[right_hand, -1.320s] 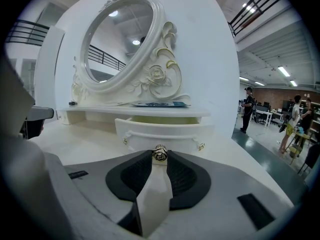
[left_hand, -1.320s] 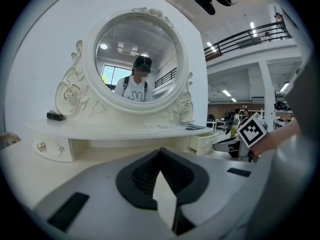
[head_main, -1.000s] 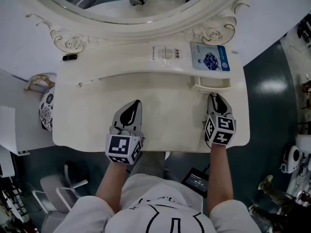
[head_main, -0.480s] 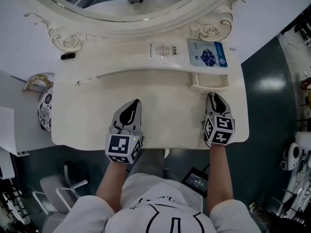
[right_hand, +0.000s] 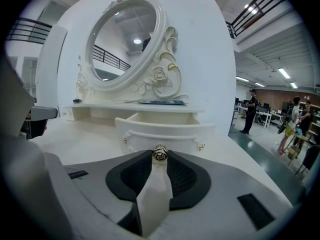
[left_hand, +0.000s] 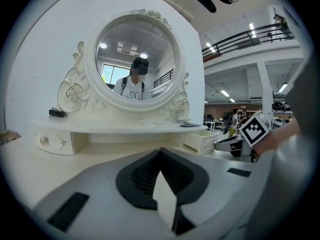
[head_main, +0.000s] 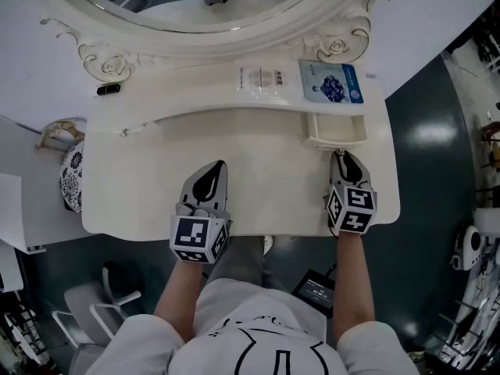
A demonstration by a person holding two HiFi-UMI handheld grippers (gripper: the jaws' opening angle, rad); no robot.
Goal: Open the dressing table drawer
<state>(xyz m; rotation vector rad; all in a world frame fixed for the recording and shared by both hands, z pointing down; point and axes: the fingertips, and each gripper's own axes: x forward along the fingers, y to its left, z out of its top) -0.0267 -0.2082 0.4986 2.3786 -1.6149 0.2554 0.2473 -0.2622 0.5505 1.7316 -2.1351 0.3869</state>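
Drawer (head_main: 337, 129) stands partly pulled out of the right end of the shelf (head_main: 195, 104), at about 1 o'clock on the table (head_main: 148, 201) in the head view. Its front is clear of the shelf edge and its pale inside shows.

The right gripper (head_main: 346, 156) lies just at 6 o'clock of the drawer and points toward 12. Its jaws are clamped on the small metal knob (right_hand: 160, 154) at the middle of the drawer front. The right gripper view shows that knob pinched between the tips of the two dark pads, and a small stud (right_hand: 200, 147) sits on the front at 3 o'clock of it.

The left gripper (head_main: 216, 166) lies over the middle of the tabletop, at 9 o'clock of the right one and well apart from it, also pointing toward 12. Its jaws are closed together with nothing between them.

On the shelf, a blue packet (head_main: 331, 82) lies at 12 o'clock of the drawer, with a pale packet (head_main: 262, 79) just beside it at 9 o'clock. A small black thing (head_main: 108, 89) sits at the shelf's far left end. The round mirror (head_main: 180, 6) rises at 12 o'clock behind the shelf, and the left gripper view shows a person reflected in it.
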